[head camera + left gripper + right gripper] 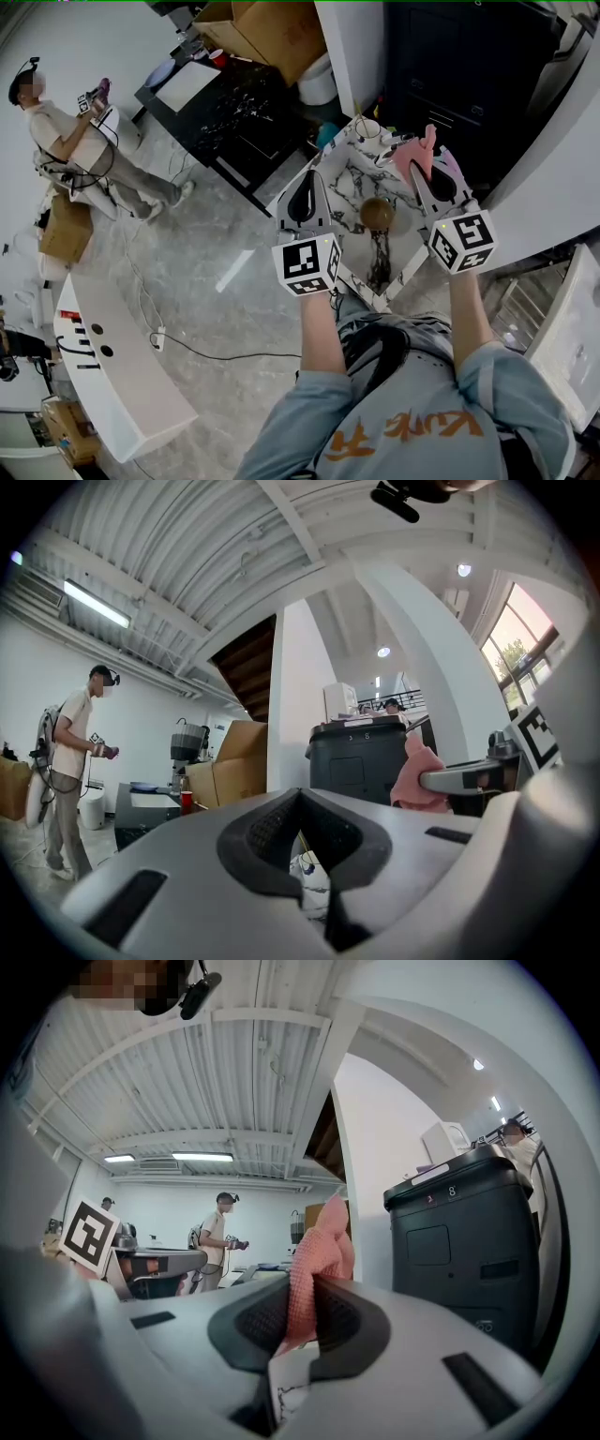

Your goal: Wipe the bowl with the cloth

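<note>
The pale stone floor (216, 234) took up most of the head view, with a tall black cabinet (450, 56) against the far wall and a white pillar beside it. Left of the cabinet stood a long black table (234, 112) with open cardboard boxes (272, 28) at its far end and a red cup (217, 58) near them. A curved white counter (122, 375) lay at the lower left, and a second person (66, 141) wearing a headset stood well apart at the upper left, holding a device in both hands. Straight ahead of the wearer was a marble table (352, 178), white with dark veins. Both arms were held out over its near edge with the grippers pointing level. The left gripper (302, 192) was closed and empty: in the left gripper view its jaws met at their tips with nothing caught between them, only a sliver of the marble top showing below through the gap. The right gripper (427, 180) was clamped on the cloth (417, 155), a pink knitted piece that stood up in a bunch above the jaws; the right gripper view showed its pads (352, 1321) pressed against the fabric on both sides. The bowl (378, 214), small, brown and round, sat on the marble table below and between the two grippers, touched by neither. The cloth was held clear above it, not in contact with it.
</note>
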Demonstrator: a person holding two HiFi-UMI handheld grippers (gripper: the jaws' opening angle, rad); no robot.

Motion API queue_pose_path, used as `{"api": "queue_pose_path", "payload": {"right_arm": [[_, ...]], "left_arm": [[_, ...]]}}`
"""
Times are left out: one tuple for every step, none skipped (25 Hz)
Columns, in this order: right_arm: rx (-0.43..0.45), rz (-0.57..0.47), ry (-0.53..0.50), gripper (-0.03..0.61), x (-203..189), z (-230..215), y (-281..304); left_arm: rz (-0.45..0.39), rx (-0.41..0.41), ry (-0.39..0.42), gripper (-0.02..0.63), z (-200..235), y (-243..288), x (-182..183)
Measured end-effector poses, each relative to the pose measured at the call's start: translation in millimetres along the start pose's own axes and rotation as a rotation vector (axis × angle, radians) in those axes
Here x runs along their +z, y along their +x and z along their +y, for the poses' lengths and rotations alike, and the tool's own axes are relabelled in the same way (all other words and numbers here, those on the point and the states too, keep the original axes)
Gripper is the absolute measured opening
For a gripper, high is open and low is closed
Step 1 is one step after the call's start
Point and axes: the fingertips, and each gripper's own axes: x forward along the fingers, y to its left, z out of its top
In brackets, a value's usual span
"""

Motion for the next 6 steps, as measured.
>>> {"api": "queue_pose_path", "payload": {"right_arm": [[-0.002, 0.0, 0.0, 0.049, -0.3, -0.4, 0.7], [-0.004, 0.001, 0.0, 0.049, -0.6, -0.4, 1.5], [-0.005, 0.001, -0.001, 0.049, -0.7, 0.0, 2.4], [-0.007, 0.001, -0.002, 0.049, -0.8, 0.6, 3.3], [-0.008, 0.001, -0.004, 0.049, -0.8, 1.2, 4.2], [-0.01, 0.001, -0.006, 0.049, -0.7, 1.9, 5.1]], "left_arm": [[-0.001, 0.0, 0.002, 0.023, 0.6, 0.7, -0.2], [-0.001, 0.001, 0.002, 0.023, 1.8, 1.0, -0.5], [-0.001, 0.002, 0.001, 0.023, 3.2, 1.1, -1.0], [0.001, 0.003, -0.001, 0.023, 4.7, 1.1, -1.7], [0.003, 0.003, -0.003, 0.023, 6.1, 1.1, -2.5], [0.005, 0.003, -0.004, 0.023, 7.5, 1.0, -3.4]]}}
